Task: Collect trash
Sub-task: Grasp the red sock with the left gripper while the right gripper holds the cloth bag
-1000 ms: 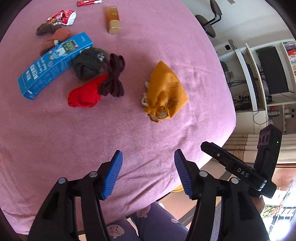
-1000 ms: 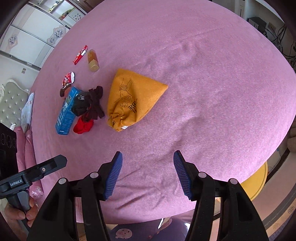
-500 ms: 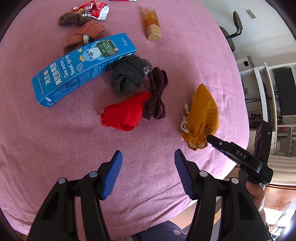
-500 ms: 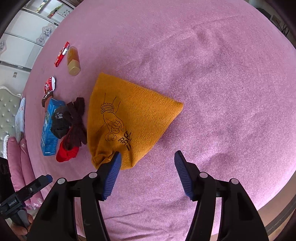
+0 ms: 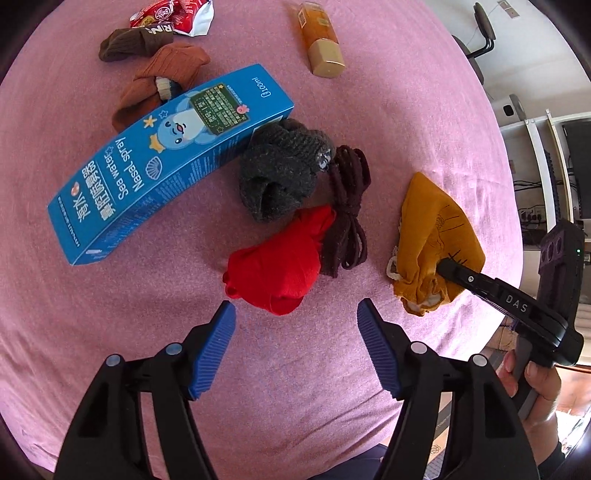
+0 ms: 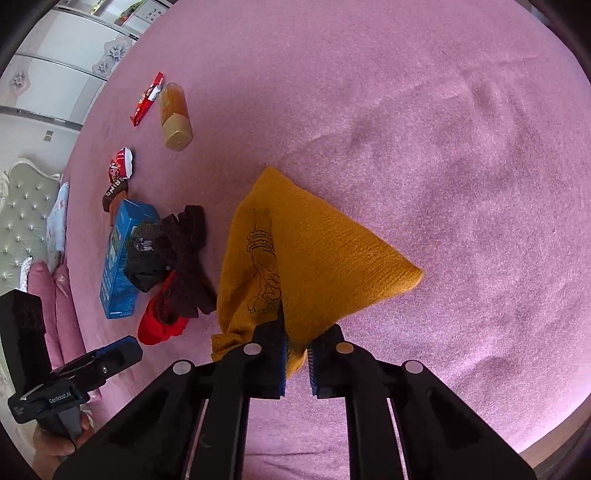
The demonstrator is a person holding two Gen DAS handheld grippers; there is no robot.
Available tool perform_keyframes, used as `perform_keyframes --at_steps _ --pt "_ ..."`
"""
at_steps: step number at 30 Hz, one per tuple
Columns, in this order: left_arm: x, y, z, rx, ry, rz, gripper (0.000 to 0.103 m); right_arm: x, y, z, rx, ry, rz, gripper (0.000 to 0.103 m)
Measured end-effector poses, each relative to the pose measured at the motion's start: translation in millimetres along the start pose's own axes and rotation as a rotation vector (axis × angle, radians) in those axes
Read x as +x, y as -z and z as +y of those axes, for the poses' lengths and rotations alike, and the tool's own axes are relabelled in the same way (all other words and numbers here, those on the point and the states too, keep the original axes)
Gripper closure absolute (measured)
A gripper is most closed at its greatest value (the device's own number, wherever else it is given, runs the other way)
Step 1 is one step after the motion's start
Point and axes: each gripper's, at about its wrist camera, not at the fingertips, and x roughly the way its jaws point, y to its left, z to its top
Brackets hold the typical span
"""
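A mustard drawstring bag [image 6: 317,251] lies on the pink tablecloth [image 6: 443,147]. My right gripper [image 6: 303,332] is shut on its gathered mouth end, as the left wrist view confirms at the bag [image 5: 432,229]. My left gripper [image 5: 295,306] hovers with its jaws opening, the near end of a red sock [image 5: 277,266] just ahead of the gap, pads clear of it. Trash on the cloth: a blue nasal spray box [image 5: 173,166], an amber bottle [image 5: 321,40], a red snack wrapper [image 5: 173,14] and a red bar wrapper [image 6: 147,99].
A dark grey sock [image 5: 280,173] and a maroon sock [image 5: 347,206] lie against the red one. Two brown socks [image 5: 162,77] sit behind the box. The table edge runs close on the right, with a chair [image 5: 480,29] and shelves beyond.
Both grippers came down and closer to the items. The right one closed on the mustard bag's mouth. The left one's jaws spread wider near the red sock.
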Motion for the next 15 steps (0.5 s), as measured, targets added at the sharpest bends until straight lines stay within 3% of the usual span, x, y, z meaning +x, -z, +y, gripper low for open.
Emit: perform_keyframes --at_steps 5,10,12,15 --pt "4.5 -11.2 -3.1 0.081 -0.009 0.039 0.020 -5.6 -1.5 -3.2 0.010 -0.016 0.008 0.096" --pt "24.5 -19.4 -13.9 0.195 -0.058 0.093 0.021 -1.5 -5.1 -1.3 0.015 -0.007 0.016 0.096" --pt "32.9 -22.4 -16.1 0.220 -0.058 0.117 0.039 0.1 -6.3 -0.4 0.022 -0.007 0.017 0.096" --pt "44.0 -20.2 -20.3 0.254 -0.058 0.154 0.053 0.1 -5.2 0.0 0.029 -0.005 0.014 0.096"
